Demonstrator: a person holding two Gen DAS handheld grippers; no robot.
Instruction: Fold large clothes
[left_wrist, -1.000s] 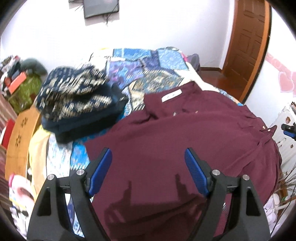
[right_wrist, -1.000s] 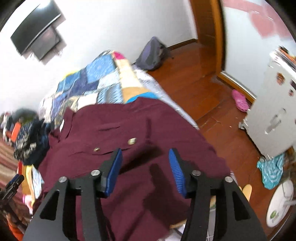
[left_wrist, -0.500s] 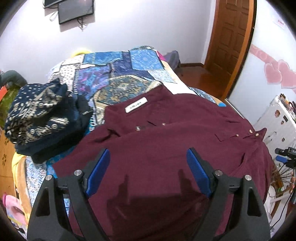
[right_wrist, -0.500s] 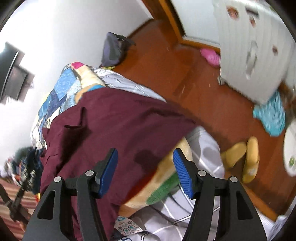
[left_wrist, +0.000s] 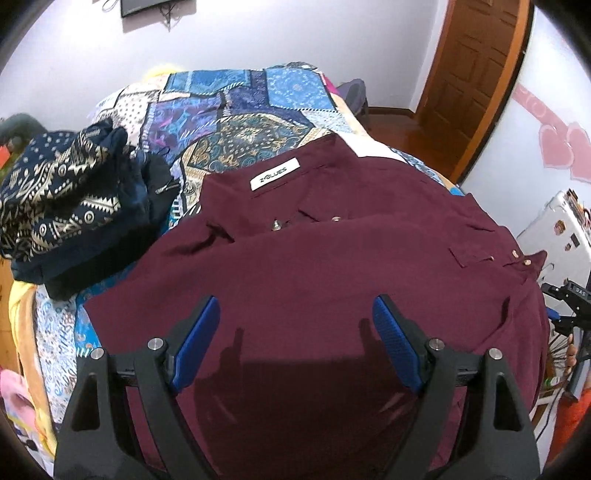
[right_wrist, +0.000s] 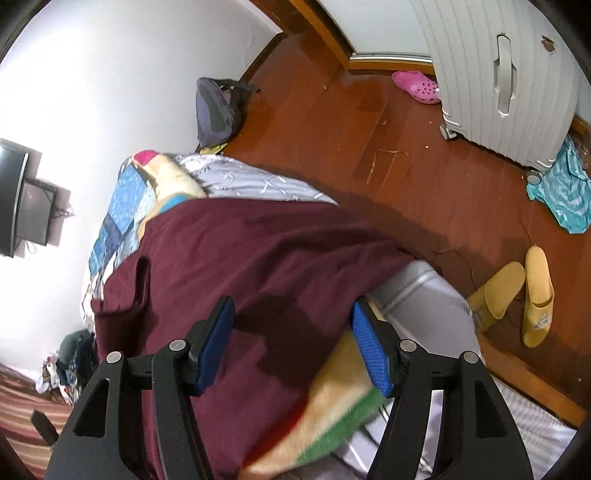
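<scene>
A large maroon shirt (left_wrist: 314, 266) lies spread on the bed, collar and white label (left_wrist: 274, 174) at the far side, buttons near the middle and at the right edge. My left gripper (left_wrist: 295, 314) hovers open above the shirt's near part, nothing between its blue pads. In the right wrist view the same maroon shirt (right_wrist: 240, 258) drapes toward the bed's edge. My right gripper (right_wrist: 293, 314) hangs over that hem; its jaws are opening and grip nothing.
A patchwork quilt (left_wrist: 236, 122) covers the bed, and a pile of dark patterned clothes (left_wrist: 62, 192) sits at its left. A striped blanket (right_wrist: 332, 413) lies under the hem. On the wooden floor are yellow slippers (right_wrist: 517, 291), a pink clog (right_wrist: 417, 86), a white suitcase (right_wrist: 498, 74) and a grey bag (right_wrist: 218, 110).
The left gripper's view has slid right and a little lower over the shirt. The right gripper has rolled and dropped toward the bed's edge, and its jaws stand wider than before.
</scene>
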